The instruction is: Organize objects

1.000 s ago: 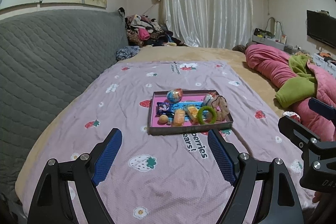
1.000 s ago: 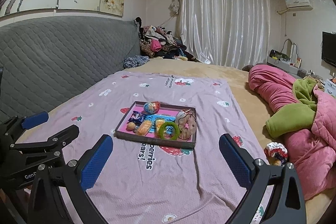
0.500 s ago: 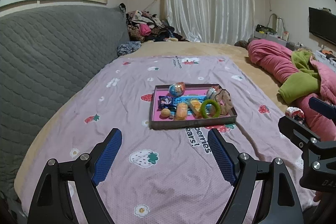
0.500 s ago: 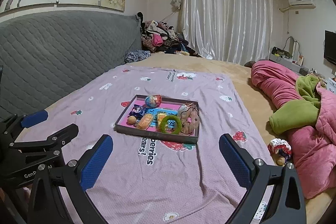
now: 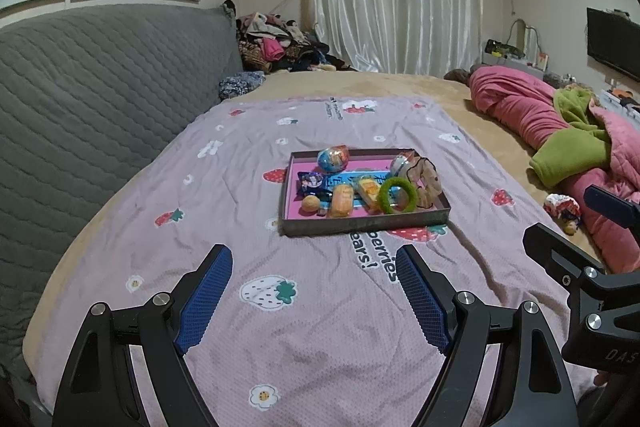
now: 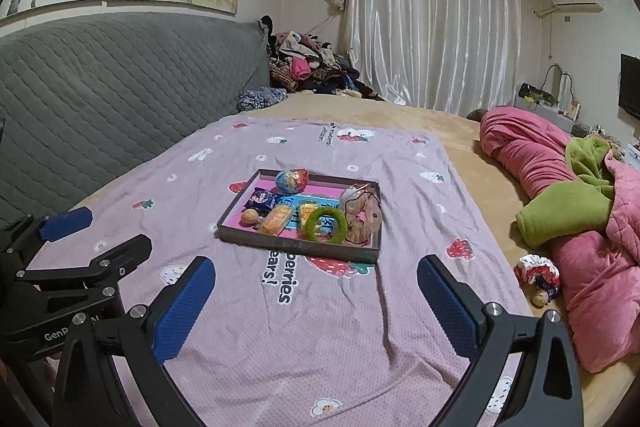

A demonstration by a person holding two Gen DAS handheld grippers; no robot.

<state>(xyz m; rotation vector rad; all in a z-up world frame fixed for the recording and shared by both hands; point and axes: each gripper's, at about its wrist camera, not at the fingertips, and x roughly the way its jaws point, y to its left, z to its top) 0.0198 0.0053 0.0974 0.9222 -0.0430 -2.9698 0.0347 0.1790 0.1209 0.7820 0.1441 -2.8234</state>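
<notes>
We take the tray (image 5: pixel 362 225) as our landmark. It sits on the sheet (image 5: pixel 320 327), roughly mid-width, its long axis running left to right across both views and its near long wall facing us. In the right wrist view that axis slants, with the left end nearer us.

Open room: between the near wall and both grippers we see a bare band of sheet. Left of the tray the sheet runs clear up to the grey headboard (image 5: pixel 88 99). Right of it the sheet ends at an edge on the tan bedding (image 6: pixel 492 187); beyond that lie a pink quilt (image 6: pixel 592 267) and a small toy (image 6: pixel 538 277). Behind the tray the sheet continues to its far edge.

Inside the tray: an egg (image 5: pixel 333 158) at the far wall; a green ring (image 5: pixel 397 195) and a scrunchie (image 5: pixel 426 179) at the right end, touching; a snack bar (image 5: pixel 341 201) near the centre, its length pointing from near wall to far wall; a small ball (image 5: pixel 311 204) at the near-left.

The left gripper (image 5: pixel 312 301) is released, jaws wide, nothing between them, short of the near wall. The right gripper (image 6: pixel 314 311) is likewise released and empty, just beside the left.
</notes>
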